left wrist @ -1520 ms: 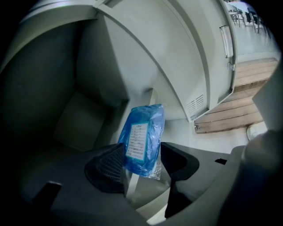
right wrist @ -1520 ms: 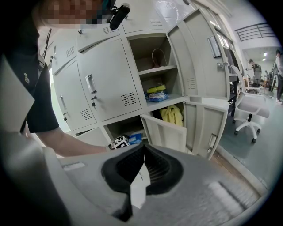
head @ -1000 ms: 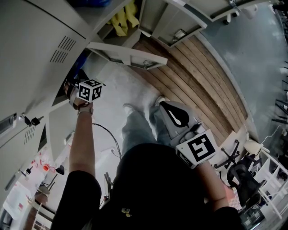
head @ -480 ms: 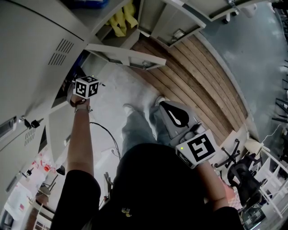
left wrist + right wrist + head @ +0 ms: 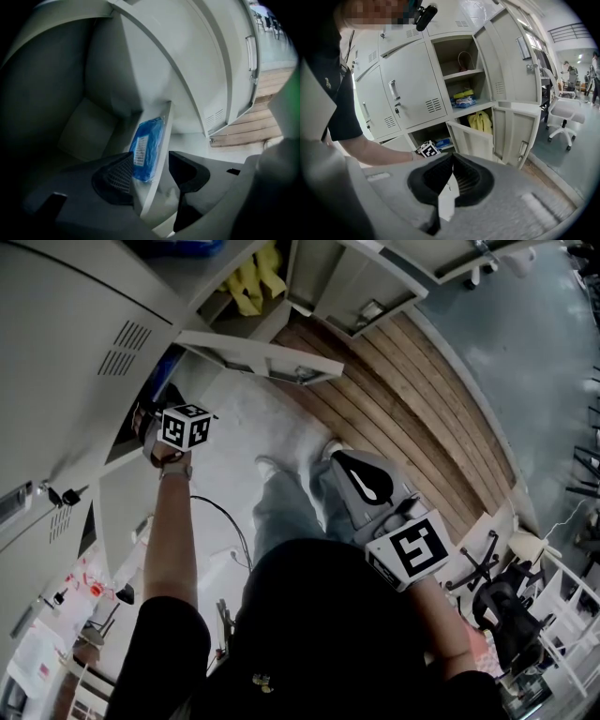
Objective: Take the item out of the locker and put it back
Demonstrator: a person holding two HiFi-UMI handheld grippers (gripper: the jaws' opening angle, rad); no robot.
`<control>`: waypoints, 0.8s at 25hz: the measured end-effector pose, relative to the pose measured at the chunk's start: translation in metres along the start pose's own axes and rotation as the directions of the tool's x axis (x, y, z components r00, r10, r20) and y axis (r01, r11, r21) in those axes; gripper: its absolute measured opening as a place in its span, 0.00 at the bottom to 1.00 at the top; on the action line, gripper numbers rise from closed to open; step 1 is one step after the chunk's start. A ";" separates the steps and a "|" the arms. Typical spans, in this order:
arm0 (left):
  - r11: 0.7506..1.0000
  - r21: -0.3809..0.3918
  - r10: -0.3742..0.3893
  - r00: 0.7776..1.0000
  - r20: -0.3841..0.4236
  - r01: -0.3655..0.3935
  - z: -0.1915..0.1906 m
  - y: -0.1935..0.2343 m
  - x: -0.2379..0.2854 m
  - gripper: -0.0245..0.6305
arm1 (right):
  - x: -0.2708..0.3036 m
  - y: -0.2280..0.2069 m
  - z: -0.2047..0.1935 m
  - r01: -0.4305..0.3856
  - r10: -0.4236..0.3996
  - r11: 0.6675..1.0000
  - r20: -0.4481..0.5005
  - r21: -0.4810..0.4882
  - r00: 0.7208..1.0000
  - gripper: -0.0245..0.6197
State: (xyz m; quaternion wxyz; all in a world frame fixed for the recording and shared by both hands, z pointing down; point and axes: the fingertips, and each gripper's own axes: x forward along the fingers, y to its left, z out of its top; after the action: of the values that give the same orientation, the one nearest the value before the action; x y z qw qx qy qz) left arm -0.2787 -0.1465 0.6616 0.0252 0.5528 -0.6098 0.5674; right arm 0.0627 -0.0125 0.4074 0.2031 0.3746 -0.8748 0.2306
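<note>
Plastic-wrapped blue packet (image 5: pixel 147 150) w/ a white label lies inside the low locker (image 5: pixel 89 117) compt., leaning on a pale panel edge (image 5: pixel 158 168) at the compt.'s right side. L claw (image 5: pixel 151 161) is reached into that compt. Its jaws stand apart and have just been opening. The packet's near end sits in the gap between them, close by the left pad, but no pad is seen pressing on it: released, nothing gripped. R claw (image 5: pixel 452 161) is clenched, jaws together, nothing between them. It is held in front of the body, well apart from the locker.

Progress, as judged: item is in the locker & in no grip. That fits either end of the job, i.e. item just set back or not yet taken; pics alone don't settle which. If set back, only withdrawing L claw is left. If not, the whole take-out & return remains. A door (image 5: pixel 262 357) by the compt. stands open.

Not verifiable:
- Head view: L claw's jaws & the packet are hidden in the compt.; only the marker cube (image 5: pixel 186 426) & wrist show.
- L gripper view: compt. interior is dark, and the label print is too small to read.
- Whether the packet's end touches the left pad: cannot tell.
</note>
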 end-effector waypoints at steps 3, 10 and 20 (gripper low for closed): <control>1.000 0.004 -0.003 1.000 -0.001 0.003 -0.001 -0.004 -0.004 0.42 | -0.001 0.001 0.002 -0.008 0.009 1.000 0.009 -0.005 1.000 0.04; 1.000 -0.017 -0.004 1.000 0.029 0.005 0.005 -0.008 -0.027 0.41 | -0.006 0.003 0.005 -0.017 0.017 1.000 0.006 0.003 1.000 0.04; 0.991 -0.124 -0.029 0.990 0.137 0.046 0.029 0.001 -0.104 0.36 | -0.019 0.009 0.025 -0.056 0.057 0.998 0.059 -0.027 0.997 0.04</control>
State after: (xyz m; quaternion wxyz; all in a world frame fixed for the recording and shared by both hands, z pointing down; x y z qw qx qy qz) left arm -0.2221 -0.1002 0.5823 0.0296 0.5986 -0.6345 0.4881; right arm 0.0634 -0.0100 0.3748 0.1748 0.3539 -0.8936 0.2137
